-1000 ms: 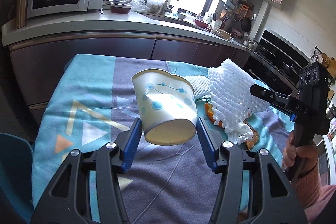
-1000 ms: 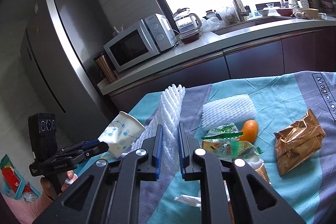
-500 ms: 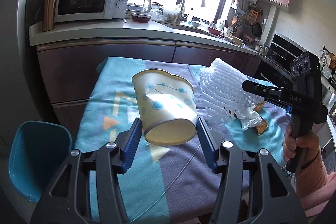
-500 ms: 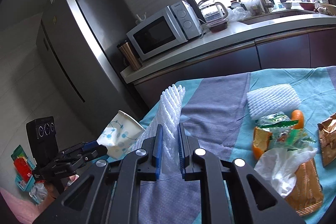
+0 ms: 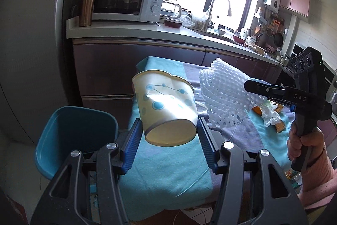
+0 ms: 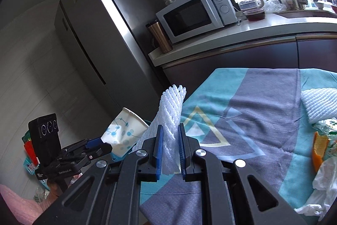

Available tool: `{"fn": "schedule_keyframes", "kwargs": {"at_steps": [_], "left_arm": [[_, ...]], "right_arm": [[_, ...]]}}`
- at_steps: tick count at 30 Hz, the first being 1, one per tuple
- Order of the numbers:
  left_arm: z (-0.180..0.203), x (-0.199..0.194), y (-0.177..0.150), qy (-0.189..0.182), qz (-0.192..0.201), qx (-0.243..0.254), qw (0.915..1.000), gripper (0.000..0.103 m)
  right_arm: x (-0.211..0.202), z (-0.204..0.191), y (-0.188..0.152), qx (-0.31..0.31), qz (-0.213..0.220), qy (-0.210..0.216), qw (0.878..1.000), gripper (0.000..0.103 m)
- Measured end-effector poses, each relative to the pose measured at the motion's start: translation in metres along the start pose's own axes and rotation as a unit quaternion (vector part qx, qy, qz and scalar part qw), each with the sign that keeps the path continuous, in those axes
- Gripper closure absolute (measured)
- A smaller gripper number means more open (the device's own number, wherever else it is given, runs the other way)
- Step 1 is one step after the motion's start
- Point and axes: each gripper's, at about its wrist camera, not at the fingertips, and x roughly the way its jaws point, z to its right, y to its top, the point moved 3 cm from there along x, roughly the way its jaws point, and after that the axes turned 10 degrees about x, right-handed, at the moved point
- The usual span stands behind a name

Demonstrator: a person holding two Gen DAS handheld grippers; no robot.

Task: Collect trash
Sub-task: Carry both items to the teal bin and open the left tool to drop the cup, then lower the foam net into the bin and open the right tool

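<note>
While the left gripper (image 5: 169,136) clamped a dented paper cup (image 5: 166,111) above the tablecloth (image 5: 168,170), a blue bin (image 5: 75,136) stood just left. The right gripper (image 6: 170,153) pinched white foam netting (image 6: 170,115) between nearly closed pads.

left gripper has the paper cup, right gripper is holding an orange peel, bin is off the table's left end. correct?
One error. The right gripper is shut on a white foam net, not an orange peel; the right wrist view shows it between the pads. The peel lies on the table. The rest holds: the left gripper holds the paper cup, and the blue bin sits off the table's left end.
</note>
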Motion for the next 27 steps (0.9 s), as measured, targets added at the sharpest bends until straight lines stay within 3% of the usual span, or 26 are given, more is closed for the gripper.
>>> {"fn": "schedule_keyframes", "kwargs": {"at_steps": [17, 18, 20, 27], "left_arm": [[-0.09, -0.039, -0.033, 0.094, -0.007, -0.058, 0.9939, 0.051], [-0.094, -0.039, -0.036, 0.098, -0.009, -0.062, 0.9932, 0.053], [-0.105, -0.037, -0.041, 0.102, -0.017, -0.07, 0.9922, 0.068], [-0.148, -0.015, -0.063, 0.099, -0.021, -0.121, 0.9874, 0.07]], "right_arm": [[0.091, -0.065, -0.007, -0.046, -0.076, 0.051, 0.995, 0.09], [0.096, -0.067, -0.008, -0.048, -0.08, 0.053, 0.994, 0.09], [0.107, -0.071, -0.01, -0.05, -0.09, 0.055, 0.993, 0.09], [0.141, -0.08, -0.021, -0.055, -0.123, 0.061, 0.989, 0.09]]}}
